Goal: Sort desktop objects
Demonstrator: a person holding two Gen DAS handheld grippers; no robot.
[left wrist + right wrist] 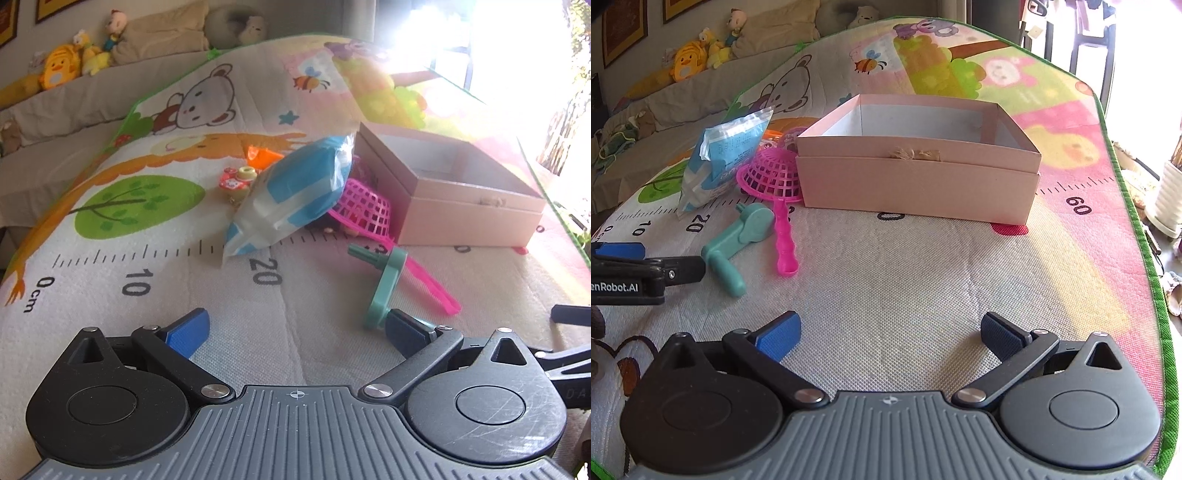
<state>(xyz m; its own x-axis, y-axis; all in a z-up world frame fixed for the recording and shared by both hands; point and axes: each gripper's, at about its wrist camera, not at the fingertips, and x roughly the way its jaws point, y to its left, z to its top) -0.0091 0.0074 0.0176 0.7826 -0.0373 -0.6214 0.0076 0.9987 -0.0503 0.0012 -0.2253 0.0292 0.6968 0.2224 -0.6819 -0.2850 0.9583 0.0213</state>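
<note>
Two hand-held grippers, the left hand-held gripper (297, 326) and the right hand-held gripper (891, 336), face one open pink box (916, 184) ahead of them on one cartoon play mat (923, 280). Left of the right one lie one blue-and-white plastic packet (720, 162), one pink mesh scoop (775, 184) and one teal crank handle (738, 240). Beyond the left one sit one orange piece (260, 155) and two small round toys (238, 179), with about four plush toys (74, 59) far behind.
</note>
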